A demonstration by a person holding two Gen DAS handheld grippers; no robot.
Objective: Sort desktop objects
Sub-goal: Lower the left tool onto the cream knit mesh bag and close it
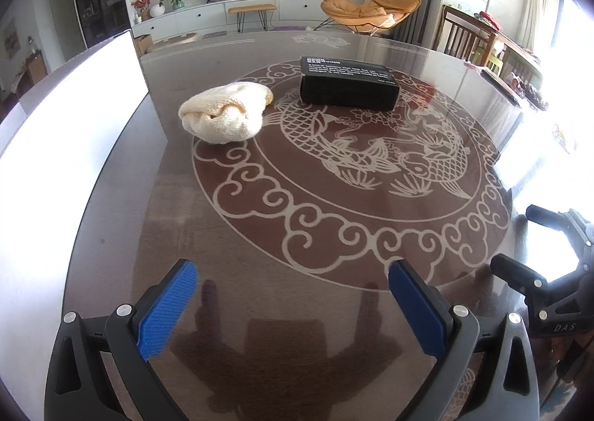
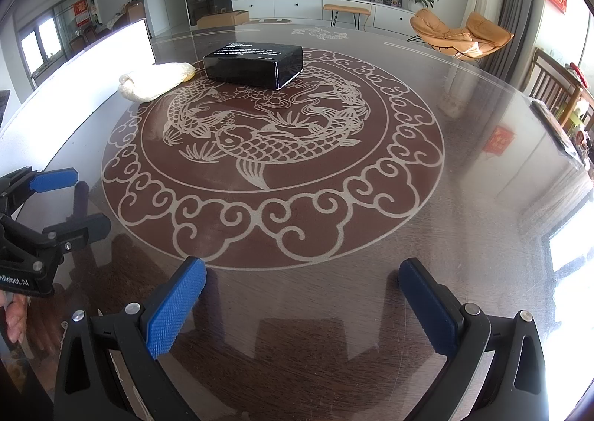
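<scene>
Soft cream cloth (image 1: 225, 113), bunched into a lump, far ahead of the left tongs (image 1: 293, 294) and a bit to their left. Probably light and squishy, no hard edges. Best pinched at the top fold, where the lump is thick enough to fill the pads. Likely to flop and hang down once lifted.

Black box (image 1: 349, 83) just beside the cloth, not touching it, far ahead of the right tongs (image 2: 302, 294) and a bit to their left. Looks stiff, with flat sides and sharp corners. Shiny skin, so maybe slippery. Best gripped across the short sides, down low. Weight hard to tell.

Both things on the dark shiny desk (image 1: 260, 235), on the far part of the fish picture (image 2: 260, 139).

Left tongs wide open, nothing between the blue pads (image 1: 169, 309). Right tongs wide open too, holding nothing. Both low over the near edge, side by side, well apart from cloth and box.
</scene>
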